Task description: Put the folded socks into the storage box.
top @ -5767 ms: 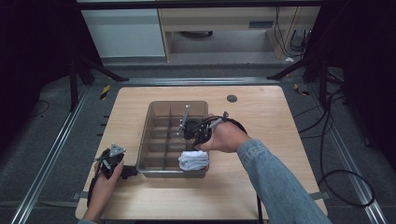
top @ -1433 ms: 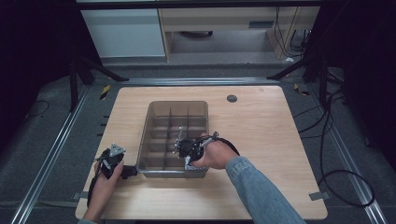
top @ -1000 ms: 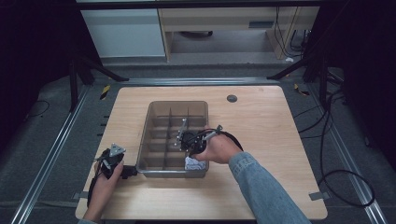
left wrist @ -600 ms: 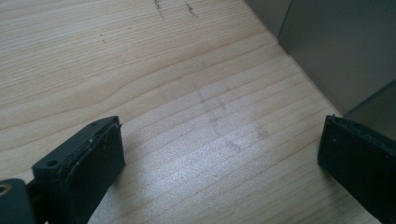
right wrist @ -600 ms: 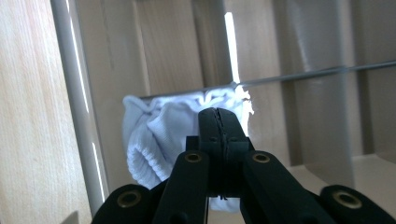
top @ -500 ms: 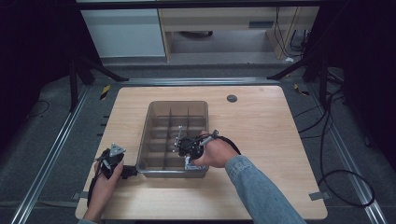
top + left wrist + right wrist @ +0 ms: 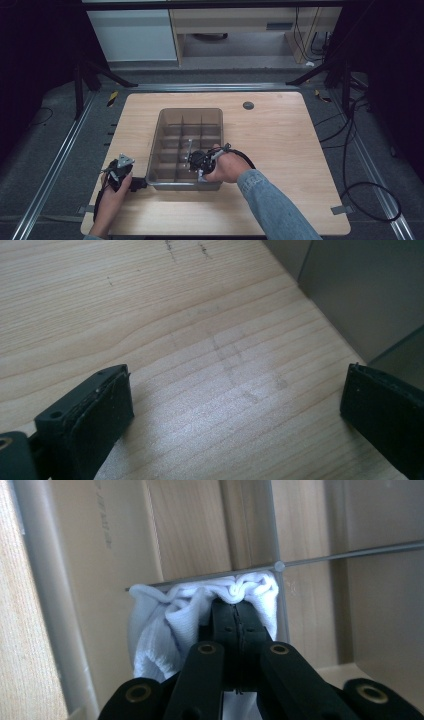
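Nearest the person, the left hand-held gripper [image 7: 120, 171] rests on the pale wooden bench [image 7: 280, 145] just outside the near-left corner of the clear plastic divided organiser tray [image 7: 165, 131]; in the left gripper view its jaws stand wide apart with only bare wood grain between them, so it is released and holds nothing. A little further in, the right hand-held gripper [image 7: 235, 611] points down into the tray's near-right compartment, its jaws pinched tight together on a bunched white knitted cloth [image 7: 165, 615] — it looks like a balled sock or small rag, though the folds hide which. The cloth sits pressed against the thin divider walls [image 7: 345, 552] of that compartment, part of it puffing out to the left of the jaws. It should handle as very light, soft and compliant: no risk of breakage, little risk of slipping since the ribbed knit gives the pads purchase, but it will spring back and unfold once let go. The best hold is the one already taken — a gathered ridge of fabric at the top of the bundle, several layers thick, rather than a single loose edge that would let the rest trail over a divider. Beyond lie the tray's other compartments, which appear vacant from the high view.
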Demonstrator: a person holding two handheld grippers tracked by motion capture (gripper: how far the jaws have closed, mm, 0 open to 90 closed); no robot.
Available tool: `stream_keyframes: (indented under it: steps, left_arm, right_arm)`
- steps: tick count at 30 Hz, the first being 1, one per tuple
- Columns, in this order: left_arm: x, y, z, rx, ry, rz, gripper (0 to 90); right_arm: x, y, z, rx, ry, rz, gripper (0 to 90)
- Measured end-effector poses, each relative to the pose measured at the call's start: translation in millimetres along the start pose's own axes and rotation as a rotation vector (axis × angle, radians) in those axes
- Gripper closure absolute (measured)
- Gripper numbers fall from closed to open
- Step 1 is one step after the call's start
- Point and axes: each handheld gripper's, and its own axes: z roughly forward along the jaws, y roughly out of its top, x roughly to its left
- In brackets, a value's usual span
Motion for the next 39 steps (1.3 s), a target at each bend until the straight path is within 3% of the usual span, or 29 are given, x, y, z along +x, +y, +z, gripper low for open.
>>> stream_keyframes:
  steps: [8,18,39]
  left_arm:
    - [0.0,0.0,0.0,0.0,0.0,0.001,0.0]
    - [0.0,0.0,0.0,0.0,0.0,0.0,0.0]
    - [0.0,0.0,0.0,0.0,0.0,0.0,0.0]
  right_arm:
    - [-0.2,2.5,2.0,0.02,0.003,0.013,90.0]
    - [-1.2,-1.2,-2.3,-0.006,0.013,0.008,90.0]
    - [-3.8,-17.8,-25.9,-0.109,0.004,0.043,90.0]
